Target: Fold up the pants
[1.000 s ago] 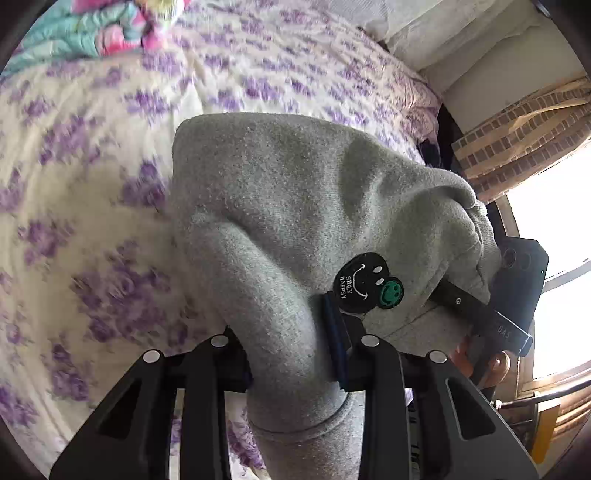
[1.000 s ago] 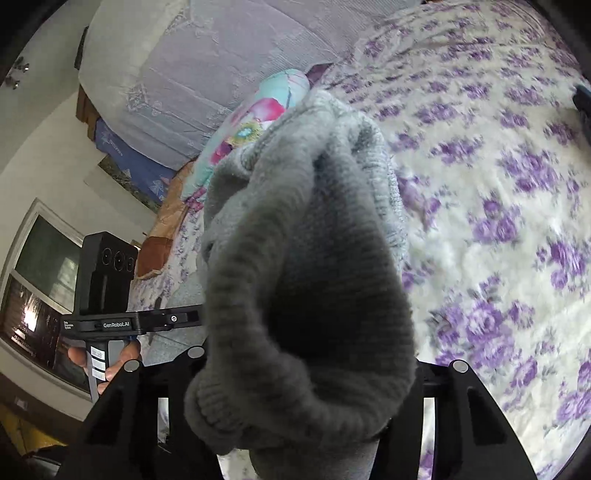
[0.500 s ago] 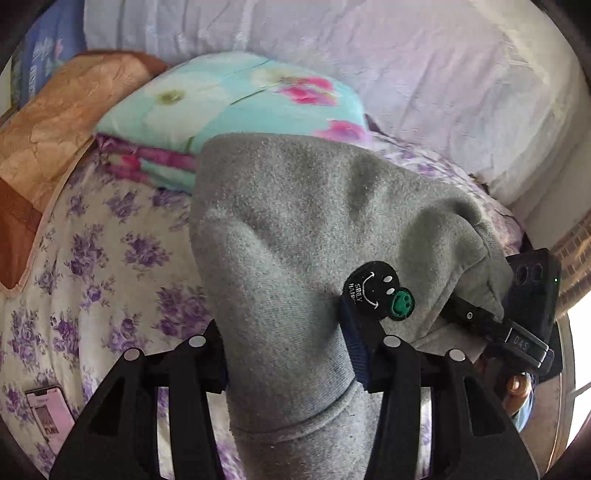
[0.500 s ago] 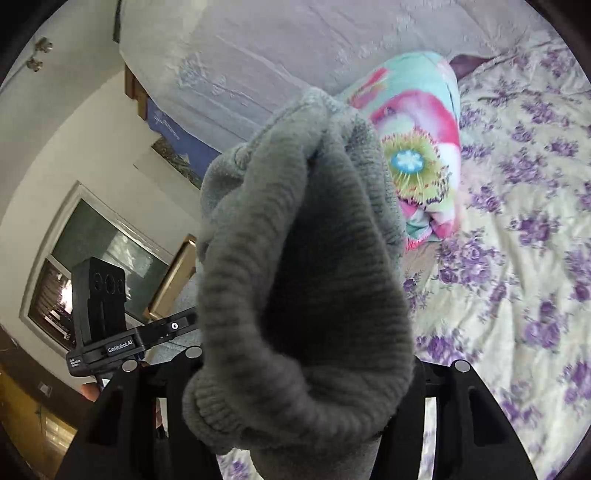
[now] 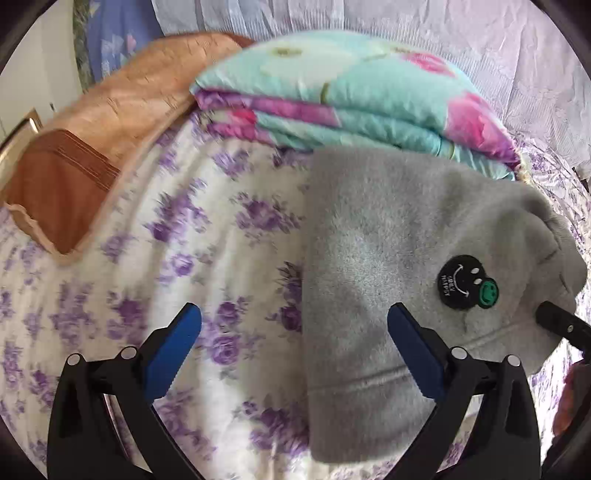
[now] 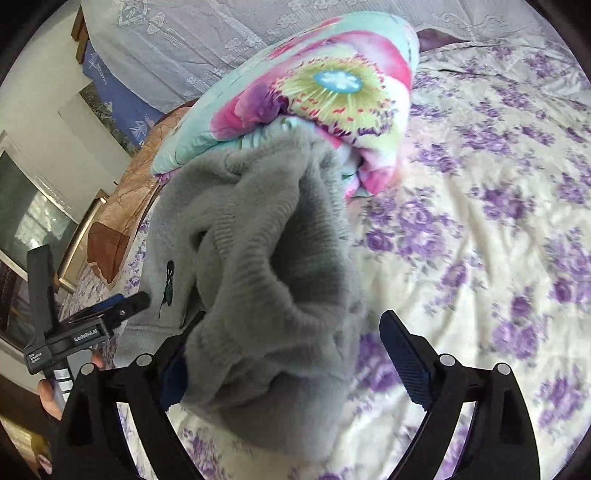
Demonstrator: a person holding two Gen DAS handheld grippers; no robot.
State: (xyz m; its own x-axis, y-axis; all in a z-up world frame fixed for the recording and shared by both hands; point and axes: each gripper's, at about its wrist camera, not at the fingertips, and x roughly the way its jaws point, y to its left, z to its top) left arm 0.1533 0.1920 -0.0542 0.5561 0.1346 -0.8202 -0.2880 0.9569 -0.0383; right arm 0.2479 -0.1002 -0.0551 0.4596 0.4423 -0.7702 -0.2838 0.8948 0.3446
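Observation:
The grey pants (image 5: 388, 240), with a black smiley patch (image 5: 461, 282), lie folded on the purple-flowered bedspread (image 5: 184, 240). My left gripper (image 5: 295, 347) is open; its right blue pad (image 5: 413, 354) rests over the pants' left part and its left pad is over bare bedspread. In the right wrist view the bunched grey waistband (image 6: 266, 266) fills the middle. My right gripper (image 6: 288, 354) is open, with the cloth lying between its jaws against the left finger. The left gripper (image 6: 122, 306) shows at the left of that view.
A folded turquoise and pink floral quilt (image 5: 351, 96) lies just behind the pants. An orange-brown blanket (image 5: 110, 125) lies at the far left. A pale lace-covered headboard (image 6: 221, 33) stands behind. A window (image 6: 26, 206) is at the left.
Both grippers have opened and let go of the pants, which now rest on the bed in front of the quilt. The views have swung down toward the bedspread.

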